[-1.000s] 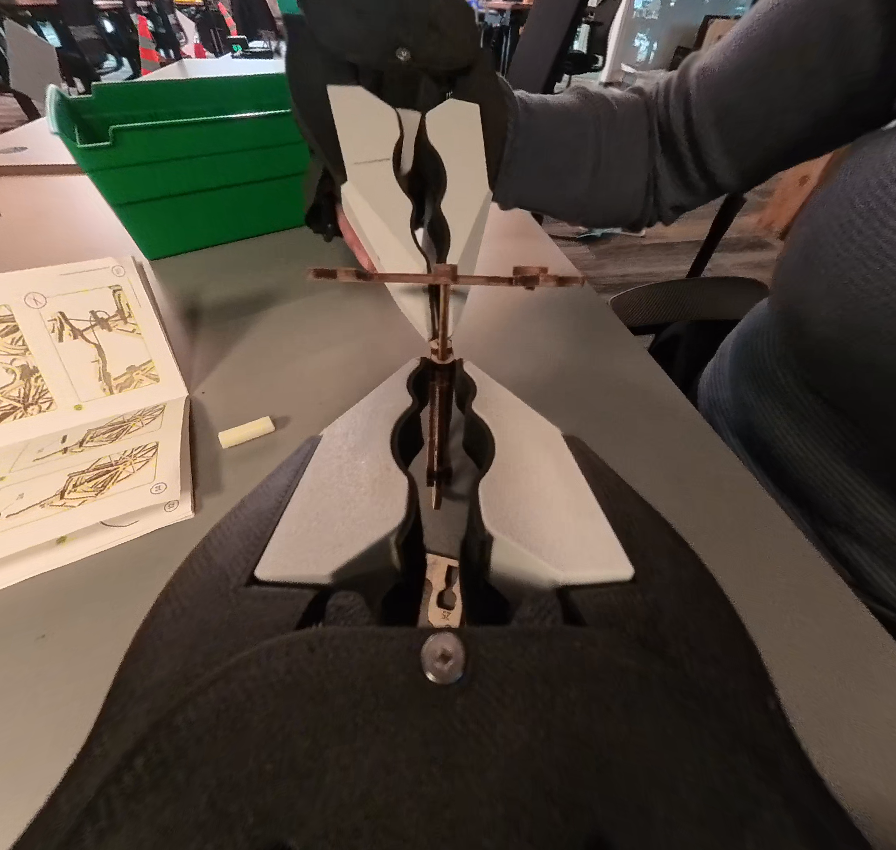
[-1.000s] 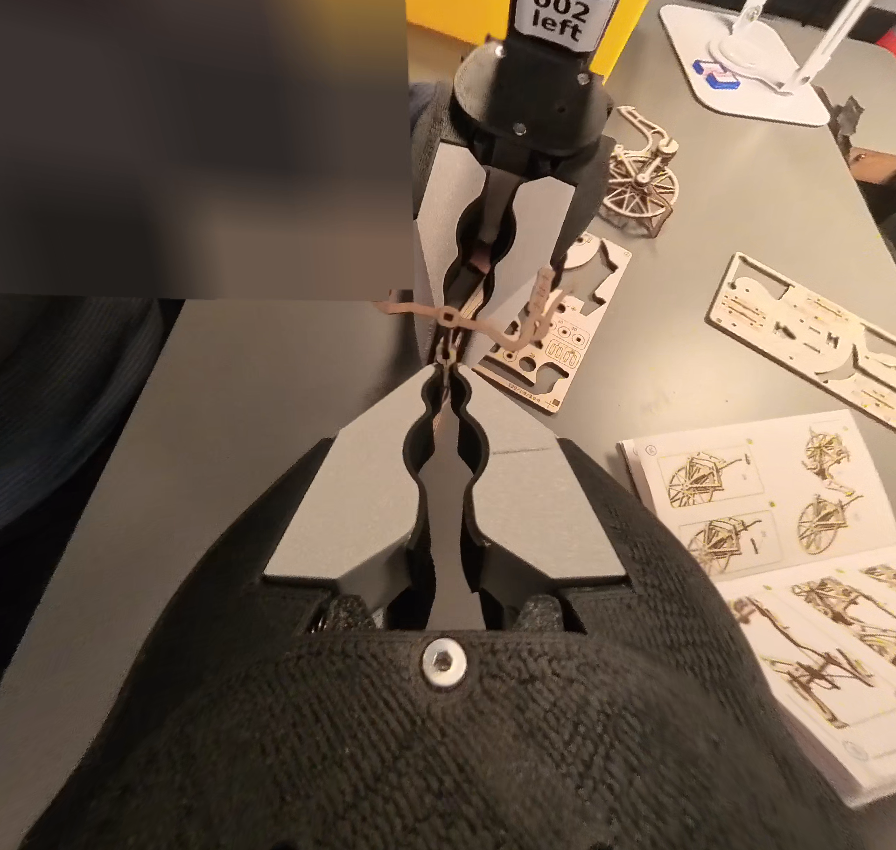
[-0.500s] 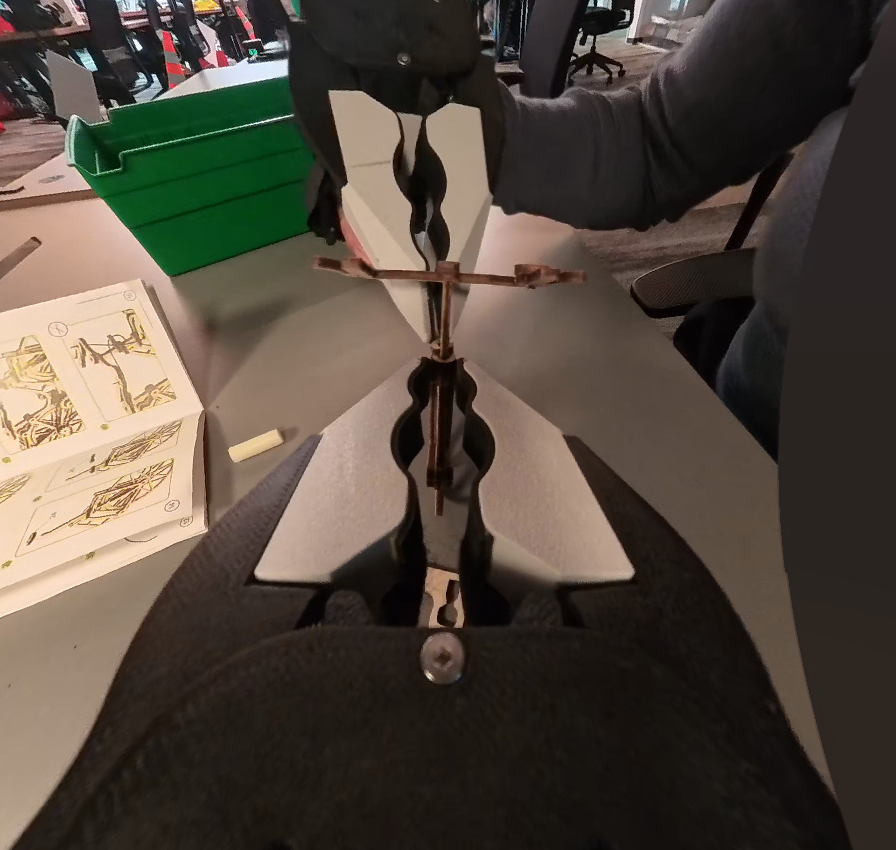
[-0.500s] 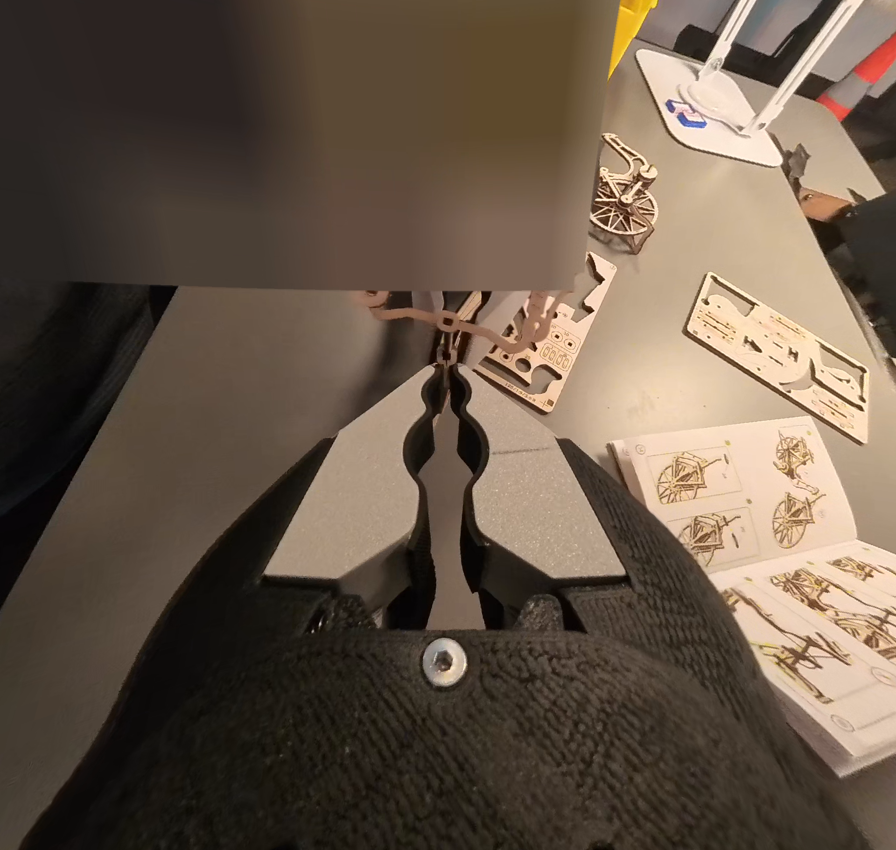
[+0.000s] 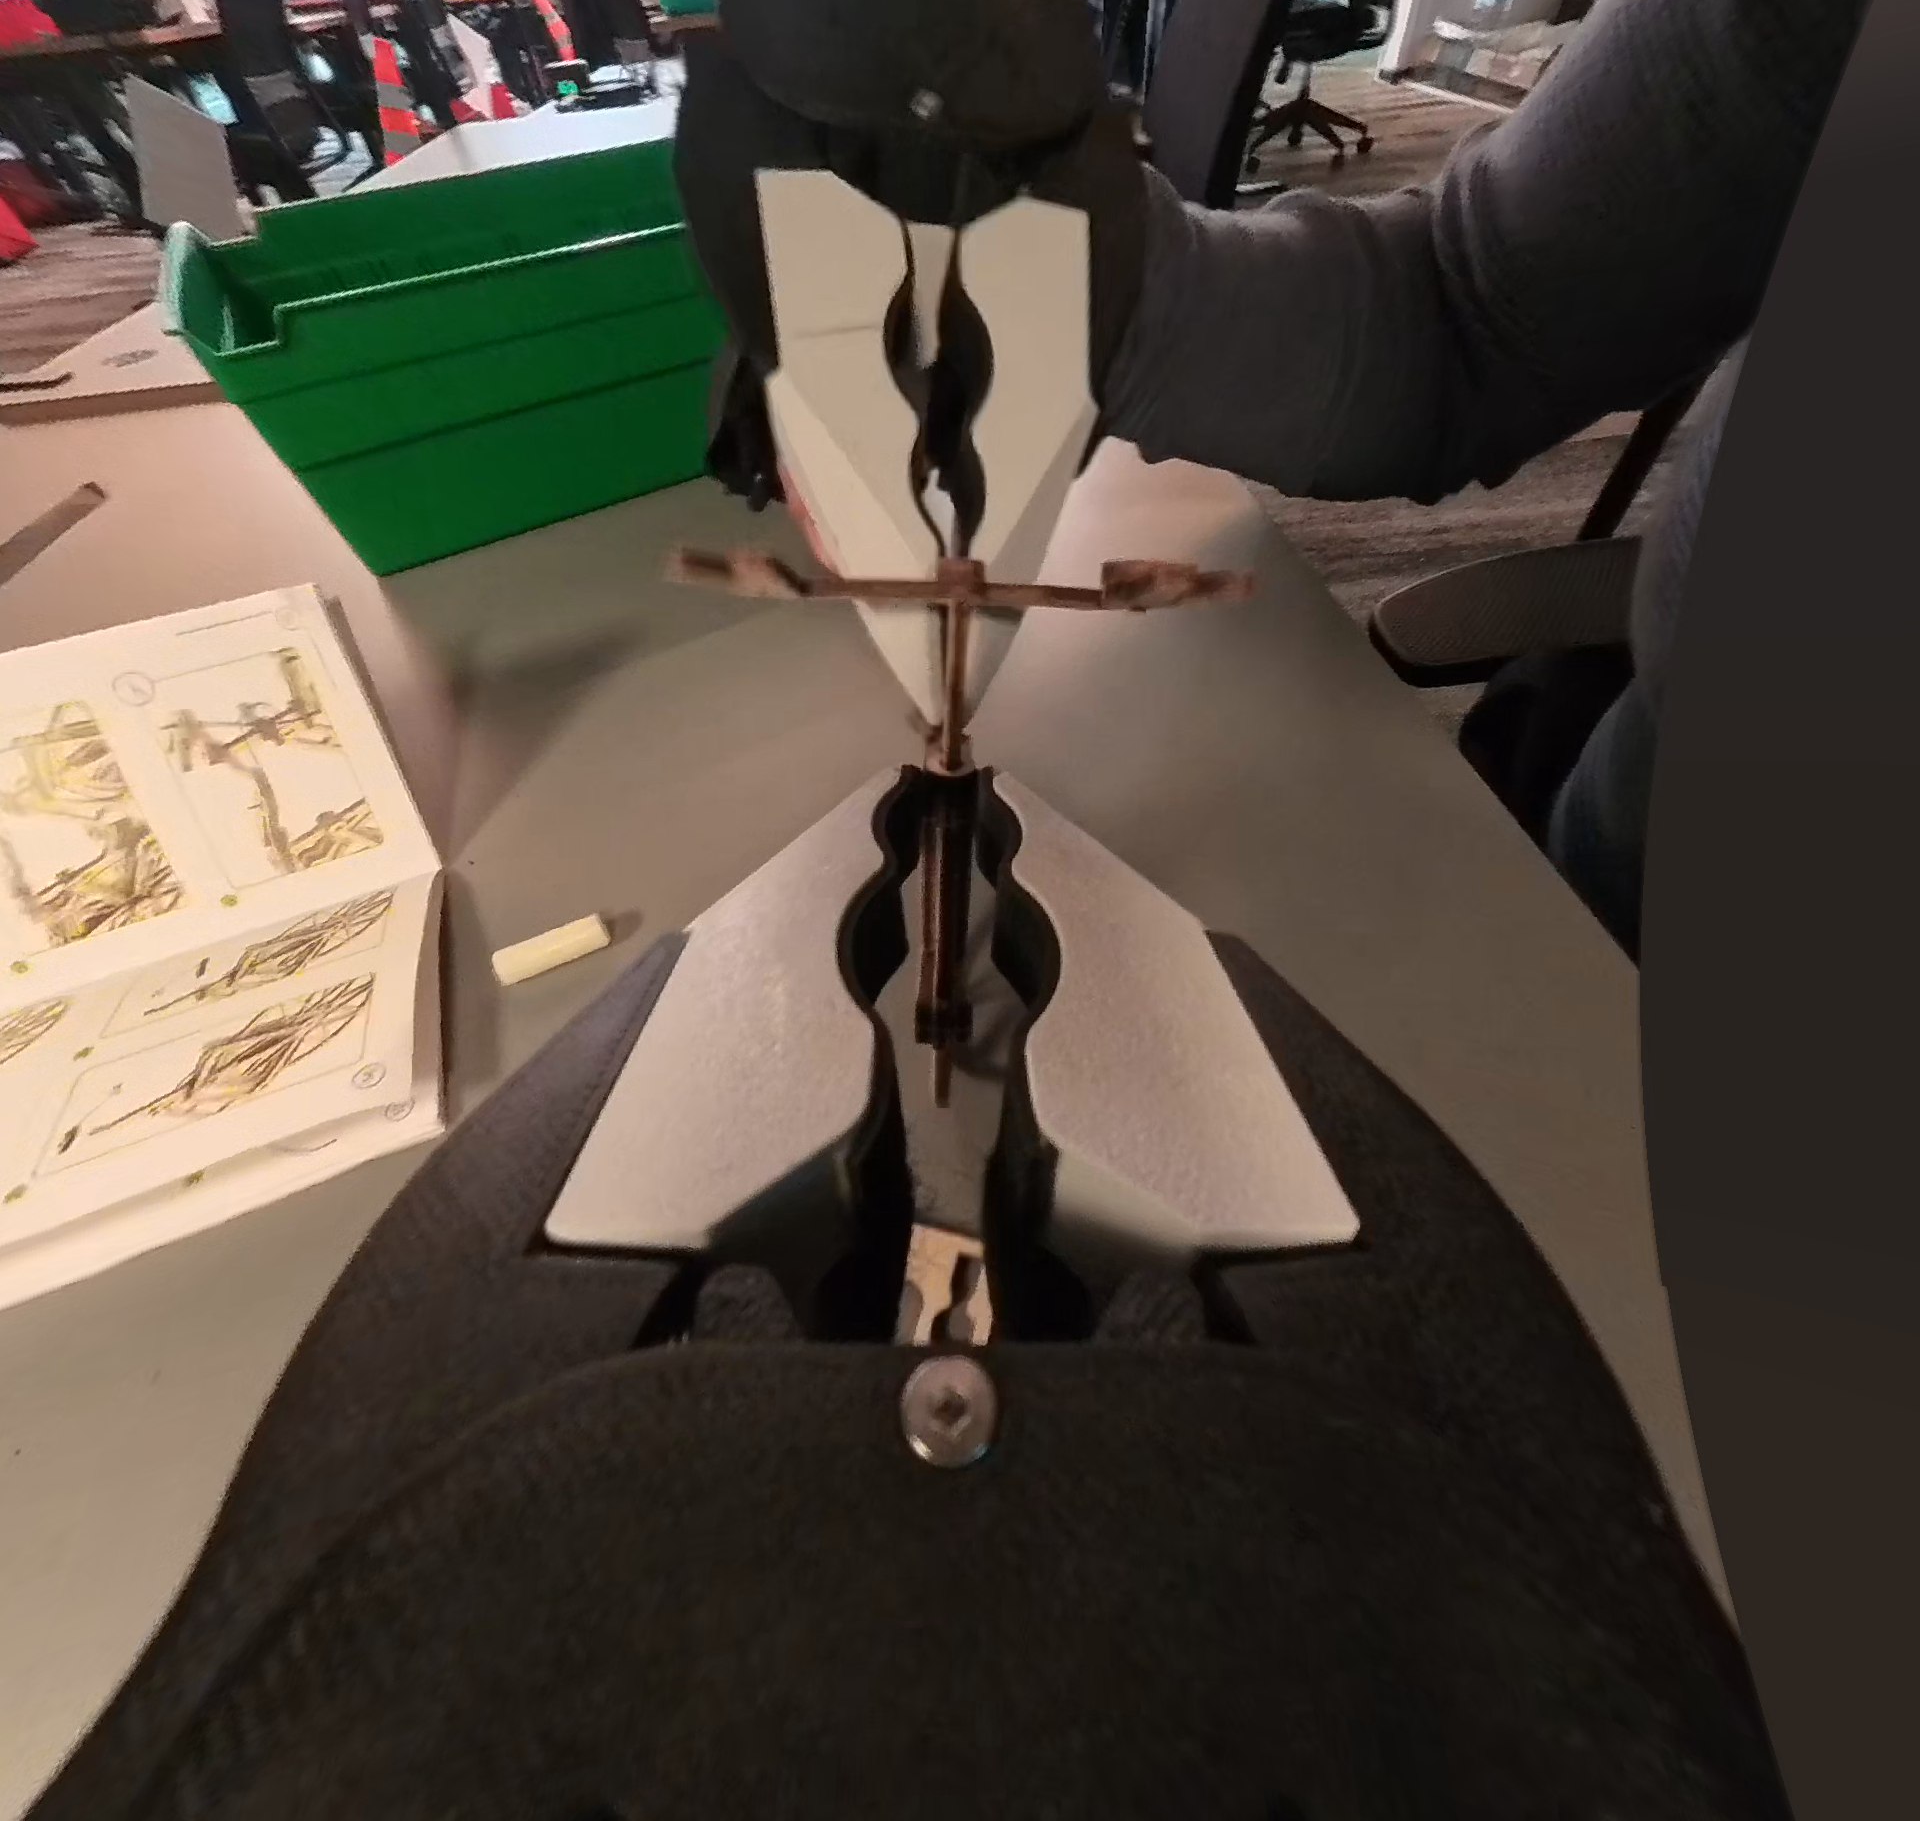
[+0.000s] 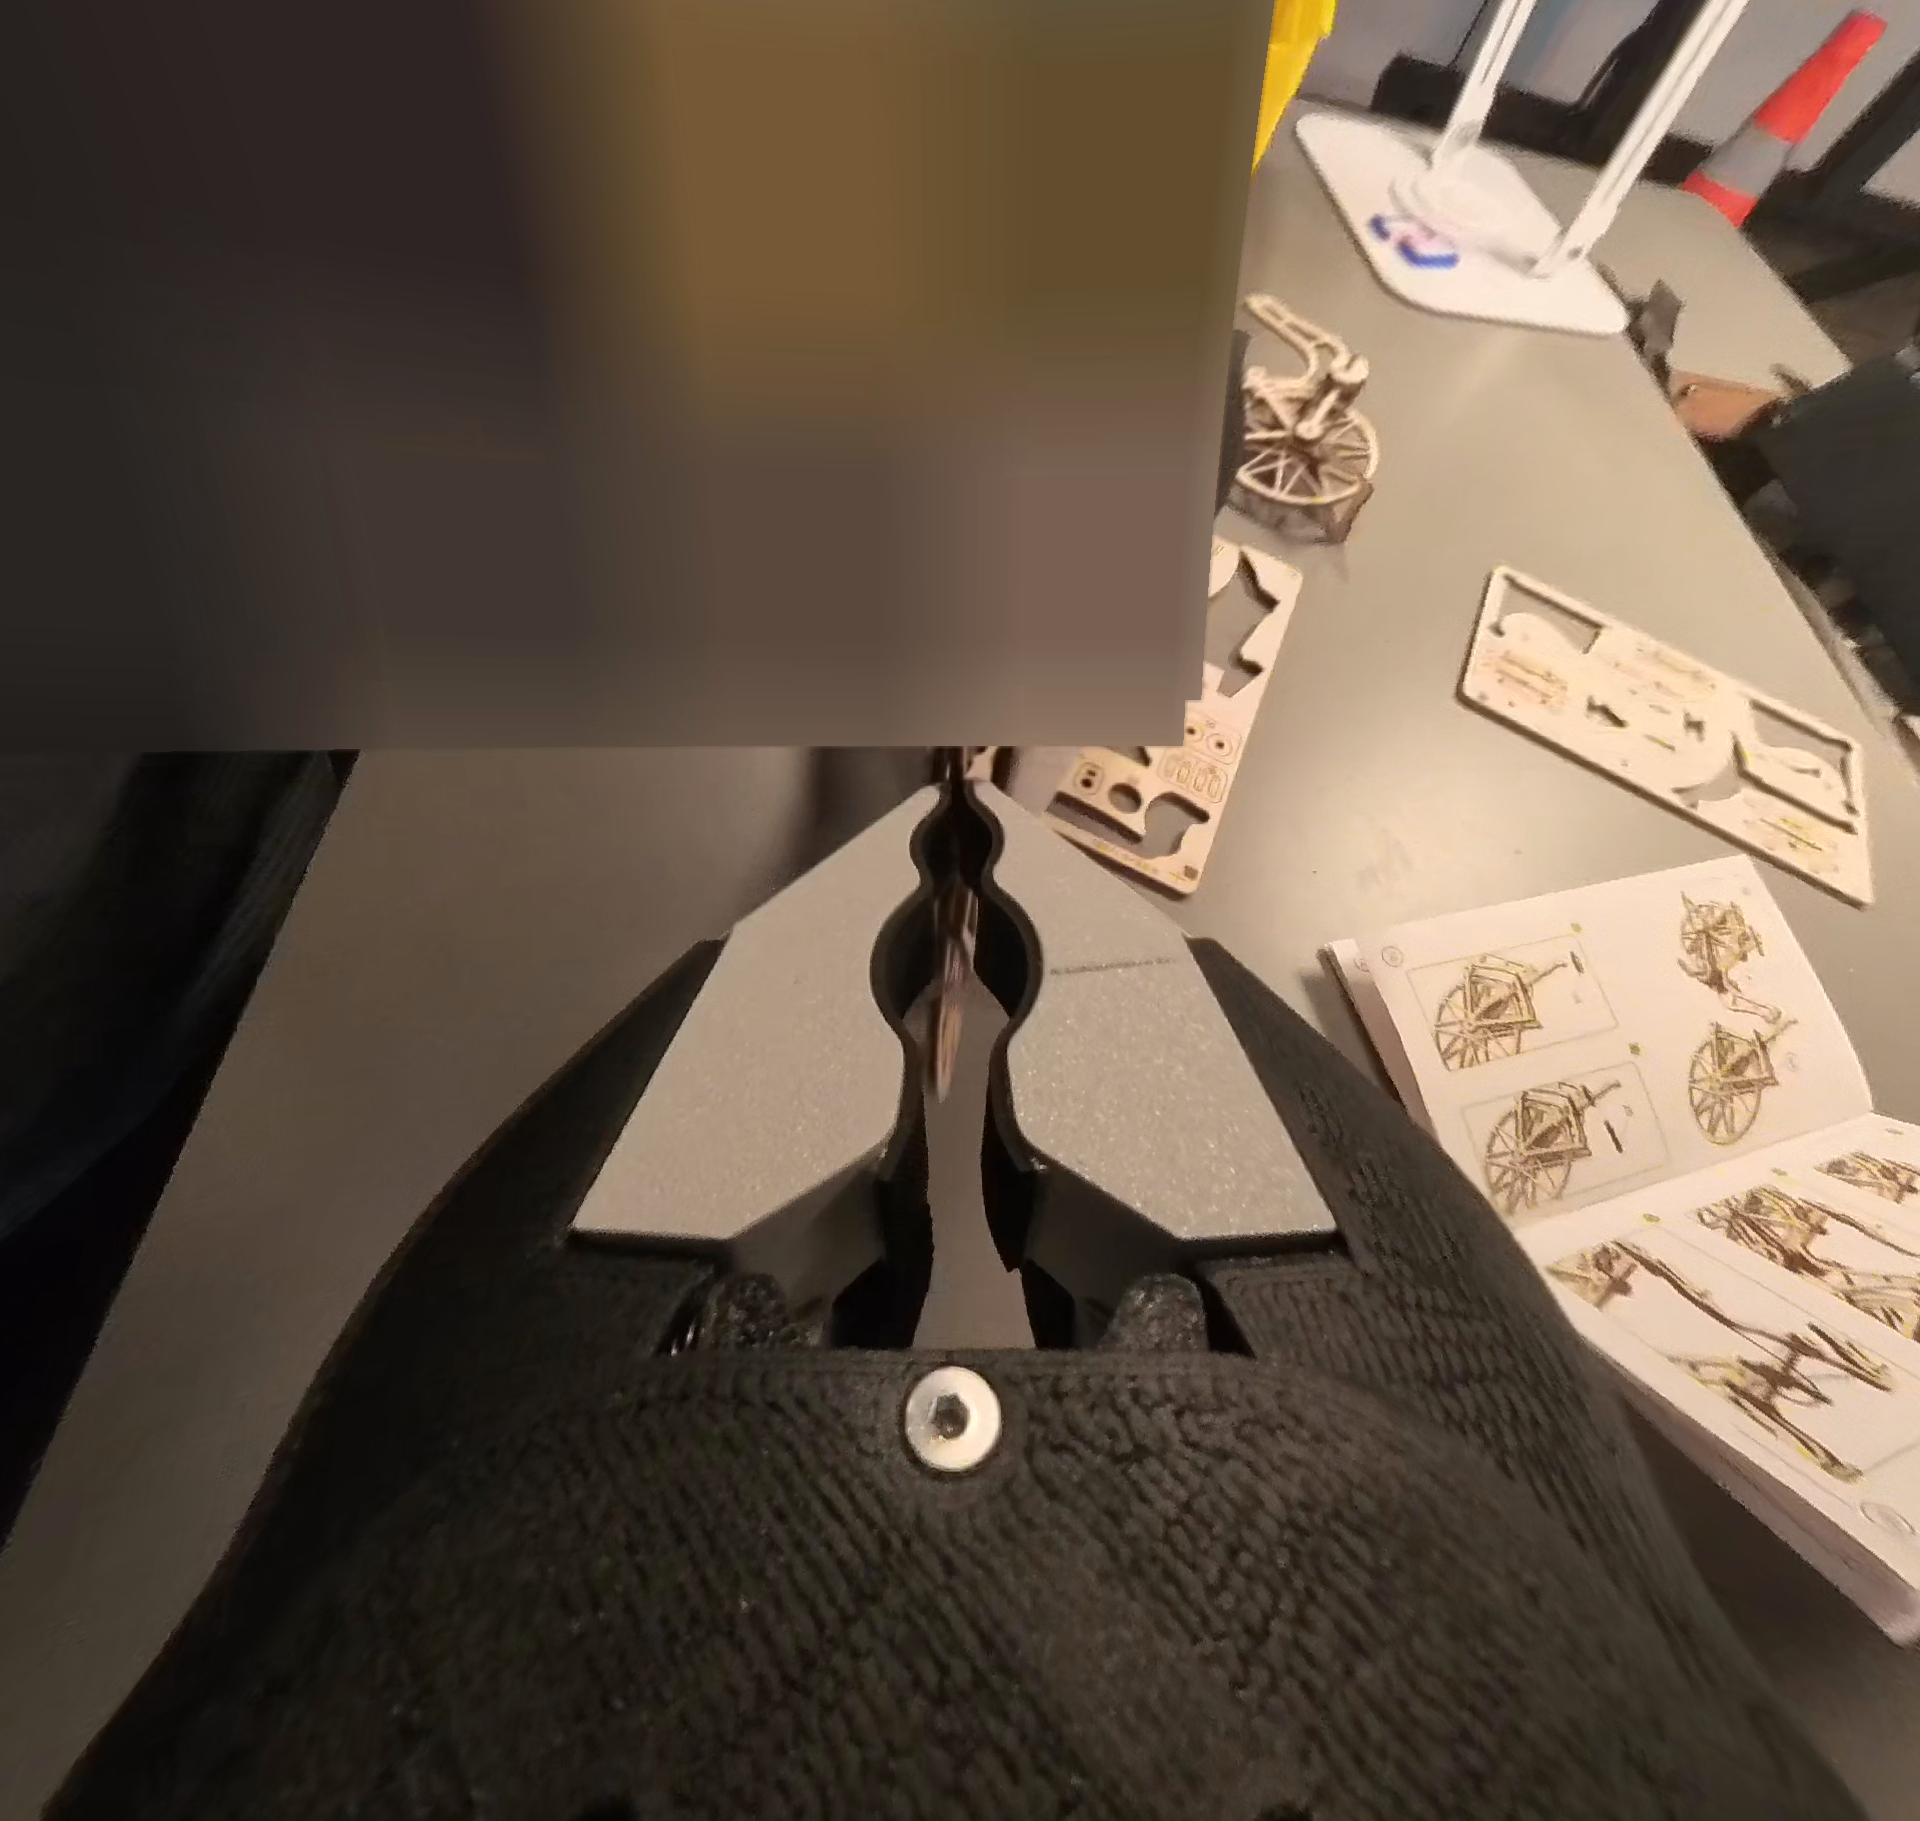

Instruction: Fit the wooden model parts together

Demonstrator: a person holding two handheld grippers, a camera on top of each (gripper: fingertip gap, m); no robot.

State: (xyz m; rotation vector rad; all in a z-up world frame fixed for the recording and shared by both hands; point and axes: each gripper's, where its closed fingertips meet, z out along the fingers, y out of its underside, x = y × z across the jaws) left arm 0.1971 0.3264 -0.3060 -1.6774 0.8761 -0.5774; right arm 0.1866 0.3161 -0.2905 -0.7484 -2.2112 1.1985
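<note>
Smooth grey bench (image 5: 1195, 836), lots of bare room mid-surface. Stacked green plastic bins (image 5: 468, 358) and a cream stub (image 5: 551, 940) only show from the left wrist; the spoked wheel assembly (image 6: 1304, 441) and laser-cut plywood sheets (image 6: 1662, 732) only from the right. Both the left gripper (image 5: 943, 769) and right gripper (image 6: 951, 805) are clenched tip-to-tip on the thin cross-shaped wooden part (image 5: 956, 592), held up over the bench.

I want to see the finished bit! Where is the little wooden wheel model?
In the right wrist view, the wooden wheel model stands on the grey table, right of centre, just beyond a punched-out parts sheet.
</note>
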